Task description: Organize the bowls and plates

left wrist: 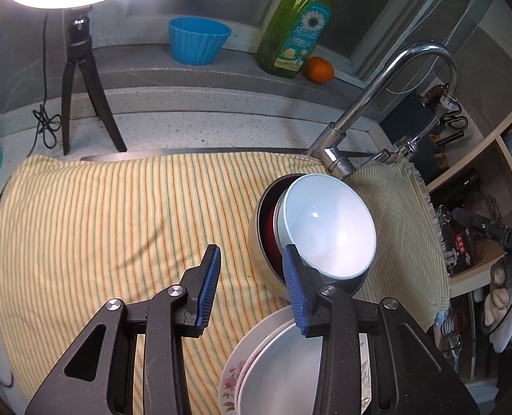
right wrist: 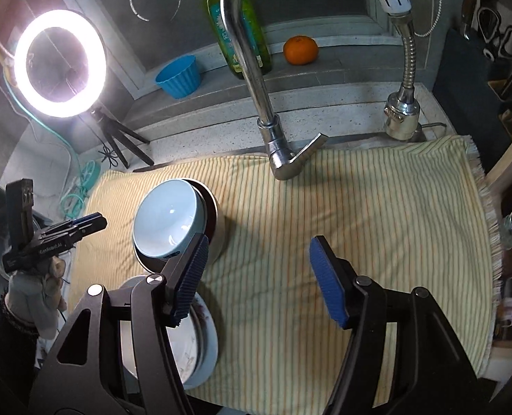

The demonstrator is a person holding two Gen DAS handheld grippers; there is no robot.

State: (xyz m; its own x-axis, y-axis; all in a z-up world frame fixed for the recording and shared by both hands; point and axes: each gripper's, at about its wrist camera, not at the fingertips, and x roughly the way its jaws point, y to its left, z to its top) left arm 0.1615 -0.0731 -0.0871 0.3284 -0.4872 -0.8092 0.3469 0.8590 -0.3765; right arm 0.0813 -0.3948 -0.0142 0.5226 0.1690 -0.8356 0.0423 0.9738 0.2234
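my left gripper [left wrist: 250, 257]: jaws spread apart, nothing between the blue pads; it hovers over the striped cloth, its right finger passing in front of the near rim of the pale blue bowl. i cannot tell whether it touches that rim.
my right gripper [right wrist: 259, 259]: also wide apart and holding nothing, above bare cloth to the right of the dishes; its left finger overlaps the bowl's near edge in view.
pale blue bowl [left wrist: 328, 224]: tilted, leaning inside a larger bowl instead of sitting flat.
dark bowl [left wrist: 266, 238]: red inside, dark rim, pale outer wall; it holds the blue bowl and stands on the cloth, right of centre from my left side.
plates [left wrist: 256, 363]: a small stack just near of the bowls, a plain white one on top of a floral-edged one; partly hidden behind my gripper arms.
striped cloth [left wrist: 117, 224]: yellow with thin stripes, spread over the counter under all the dishes.
faucet [right wrist: 252, 79]: curved chrome, rising at the far edge of the cloth.
far ledge: a blue ribbed cup [left wrist: 198, 39], a green soap bottle [left wrist: 295, 27] and an orange [left wrist: 319, 69] just right of the bottle.
ring light [right wrist: 60, 64]: lit, on a small tripod at the far left.
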